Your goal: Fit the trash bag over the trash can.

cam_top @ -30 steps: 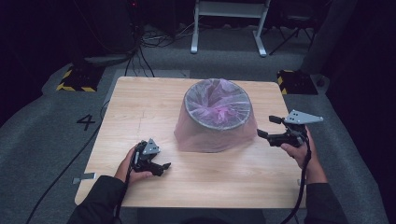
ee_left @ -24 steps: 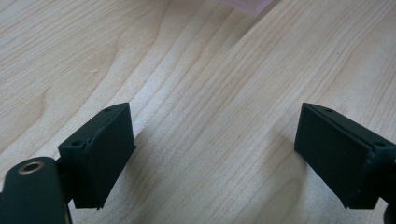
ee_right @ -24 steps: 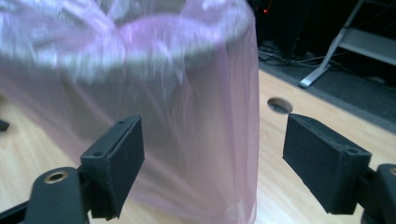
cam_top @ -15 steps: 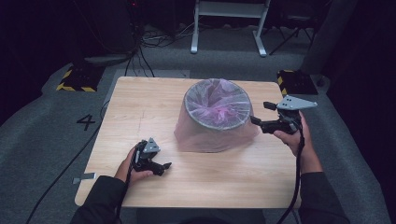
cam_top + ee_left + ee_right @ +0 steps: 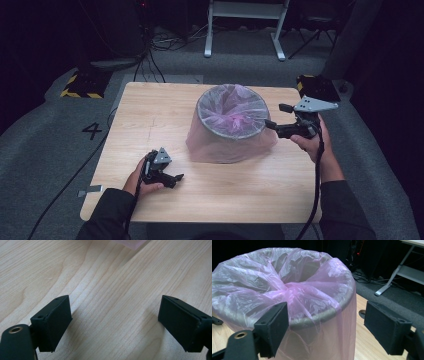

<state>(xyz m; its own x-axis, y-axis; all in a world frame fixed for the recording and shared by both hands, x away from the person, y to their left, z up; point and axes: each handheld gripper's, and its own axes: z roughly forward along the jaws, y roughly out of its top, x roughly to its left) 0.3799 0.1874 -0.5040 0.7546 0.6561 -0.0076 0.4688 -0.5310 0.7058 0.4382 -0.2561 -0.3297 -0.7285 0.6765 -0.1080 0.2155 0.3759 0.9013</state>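
Pale wooden desk, a lined bin standing right of its middle.
Translucent pink bag drapes the grey bin, gathered into a twist inside. Right gripper at its rim, fingers released; left gripper well apart, fingers released.

Left gripper: held low over table, near its front edge, jaws pointing toward bin side, standing wide apart, nothing between pads. Left hand wraps body from behind, dark sleeve entering from bottom.

Right gripper: raised above table's right side, jaws level, spread wide, empty. Right hand grips from below.
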